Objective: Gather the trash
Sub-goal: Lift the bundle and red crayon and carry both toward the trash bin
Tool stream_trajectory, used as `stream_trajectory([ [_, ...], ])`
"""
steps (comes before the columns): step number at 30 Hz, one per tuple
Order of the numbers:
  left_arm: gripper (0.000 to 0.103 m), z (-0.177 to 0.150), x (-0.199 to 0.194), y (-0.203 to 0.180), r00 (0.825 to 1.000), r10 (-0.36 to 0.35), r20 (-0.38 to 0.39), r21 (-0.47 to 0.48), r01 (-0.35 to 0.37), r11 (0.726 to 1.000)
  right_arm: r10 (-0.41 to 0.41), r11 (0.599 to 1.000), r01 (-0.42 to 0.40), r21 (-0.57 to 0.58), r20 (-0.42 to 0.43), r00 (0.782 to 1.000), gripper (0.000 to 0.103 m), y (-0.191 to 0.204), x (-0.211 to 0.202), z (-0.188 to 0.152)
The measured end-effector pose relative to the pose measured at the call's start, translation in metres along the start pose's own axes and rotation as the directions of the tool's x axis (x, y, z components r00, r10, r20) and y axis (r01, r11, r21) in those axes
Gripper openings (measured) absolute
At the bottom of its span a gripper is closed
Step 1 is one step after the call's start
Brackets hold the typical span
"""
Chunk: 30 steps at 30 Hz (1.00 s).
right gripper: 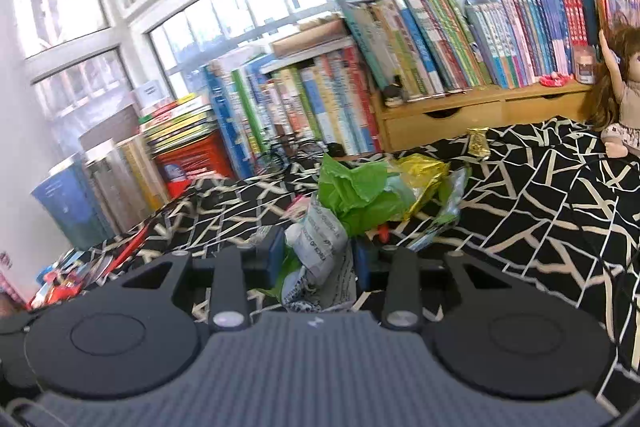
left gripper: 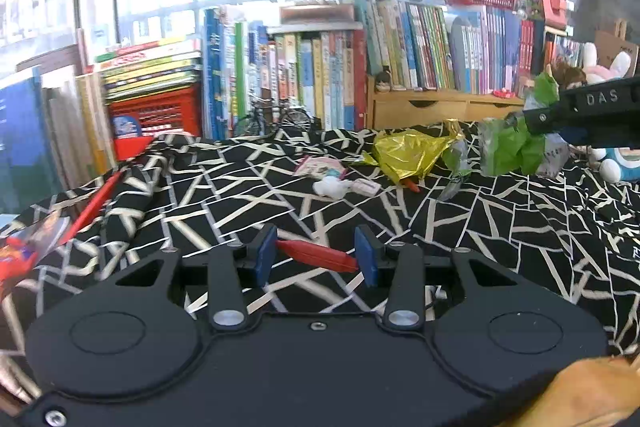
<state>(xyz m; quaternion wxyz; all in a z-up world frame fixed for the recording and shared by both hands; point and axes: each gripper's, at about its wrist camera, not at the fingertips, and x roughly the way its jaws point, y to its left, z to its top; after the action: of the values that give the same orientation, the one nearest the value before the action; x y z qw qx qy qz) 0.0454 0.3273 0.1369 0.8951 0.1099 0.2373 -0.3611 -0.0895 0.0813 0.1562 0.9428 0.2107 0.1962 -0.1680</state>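
Note:
My left gripper [left gripper: 316, 255] hovers low over the black-and-white patterned cloth [left gripper: 248, 195]. A short red wrapper strip [left gripper: 316, 255] spans the gap between its blue pads [left gripper: 265, 254] and touches both, so it looks shut on the strip. My right gripper [right gripper: 318, 255] is shut on a bundle of green paper and white printed wrapper [right gripper: 320, 239]. In the left wrist view the right gripper [left gripper: 520, 121] comes in from the right, holding that bundle [left gripper: 510, 149] above the cloth. A crumpled gold foil wrapper [left gripper: 408, 155] and small pink and white scraps [left gripper: 332, 183] lie between the two grippers.
Rows of books [left gripper: 320, 67] and a wooden drawer shelf [left gripper: 432, 107] line the far edge. A red stick [left gripper: 94, 207] and a colourful packet [left gripper: 24, 251] lie at the left. A doll [right gripper: 622, 87] sits at the right, and a small gold packet [right gripper: 478, 143] lies near the shelf.

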Motion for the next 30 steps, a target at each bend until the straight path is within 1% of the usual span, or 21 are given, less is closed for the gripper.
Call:
stream_trajectory([
  [3,0.04,-0.013,-0.027,0.017,1.0,0.021,0.016,-0.005,-0.021,1.0,-0.019,0.999,0.02,-0.026,0.012,1.0,0.041,0.023,-0.015,-0.014],
  [6,0.04,-0.022,-0.054,0.035,0.999,0.031,0.029,-0.037,-0.03,0.999,-0.025,1.0,0.025,-0.004,0.025,0.999,0.04,0.042,-0.032,-0.023],
  [9,0.04,-0.031,-0.079,0.05,0.998,0.042,0.043,-0.041,-0.041,0.998,-0.025,0.999,0.026,-0.045,0.034,0.999,0.04,0.061,-0.045,-0.028],
  [13,0.04,-0.046,-0.104,0.064,0.998,0.052,0.043,-0.033,-0.051,0.998,0.007,0.998,-0.006,-0.064,0.014,1.0,0.04,0.083,-0.055,-0.038],
  [16,0.04,-0.062,-0.118,0.074,0.998,0.061,0.027,-0.033,-0.061,0.998,0.037,0.995,-0.037,-0.095,-0.01,0.999,0.04,0.101,-0.058,-0.05],
  [19,0.04,-0.079,-0.129,0.082,0.998,0.068,-0.003,-0.046,-0.068,0.997,0.064,0.99,-0.069,-0.121,-0.045,0.997,0.04,0.119,-0.059,-0.067],
  [24,0.04,-0.117,-0.14,0.094,0.993,0.061,-0.099,-0.064,-0.067,0.996,0.103,0.982,-0.122,-0.143,-0.134,0.986,0.04,0.148,-0.062,-0.102],
  [26,0.04,-0.133,-0.142,0.096,0.989,0.055,-0.139,-0.073,-0.065,0.995,0.121,0.979,-0.145,-0.143,-0.166,0.979,0.04,0.159,-0.063,-0.115],
  [30,0.04,-0.171,-0.142,0.101,0.972,0.042,-0.233,-0.087,-0.063,0.994,0.14,0.974,-0.175,-0.143,-0.229,0.963,0.04,0.178,-0.068,-0.141],
])
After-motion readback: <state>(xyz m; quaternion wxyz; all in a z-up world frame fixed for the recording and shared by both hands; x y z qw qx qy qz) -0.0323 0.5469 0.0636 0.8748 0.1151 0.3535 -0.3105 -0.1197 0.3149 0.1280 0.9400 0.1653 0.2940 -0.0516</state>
